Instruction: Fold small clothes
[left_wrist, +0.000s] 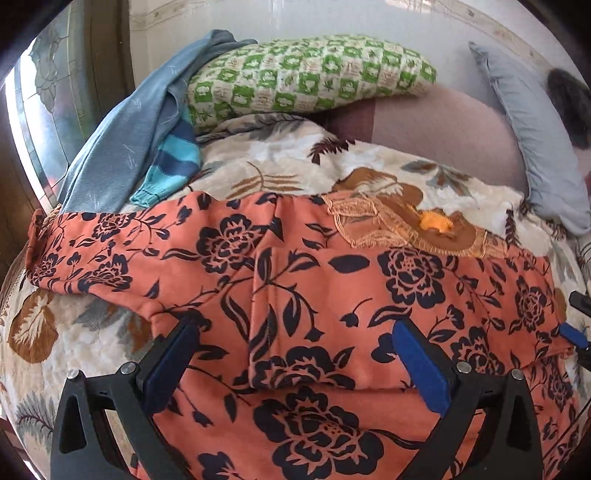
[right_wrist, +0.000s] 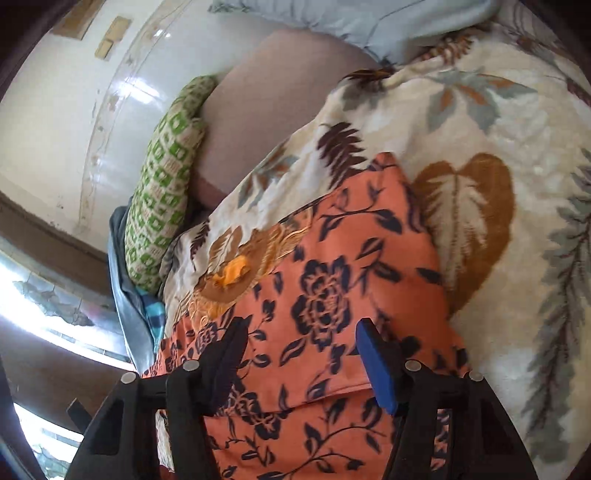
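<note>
Two grippers spread over orange floral garment (left_wrist: 295, 280), centre frame on the blanket (left_wrist: 258, 162)
Left gripper (left_wrist: 295, 354) and right gripper (right_wrist: 299, 350) hold nothing; pinch both lower corners evenly, probably sleeve at left first

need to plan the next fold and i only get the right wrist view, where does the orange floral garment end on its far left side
Observer: In the left wrist view the orange floral garment runs out into a sleeve-like end that lies on the leaf-print blanket.
Operator: is the left gripper closed on it
Observer: No, the left gripper is open, with its jaws wide apart over the garment.
Operator: anything else over on that side
Observer: A blue-grey garment and a striped blue piece lie piled beside the green checked pillow.
</note>
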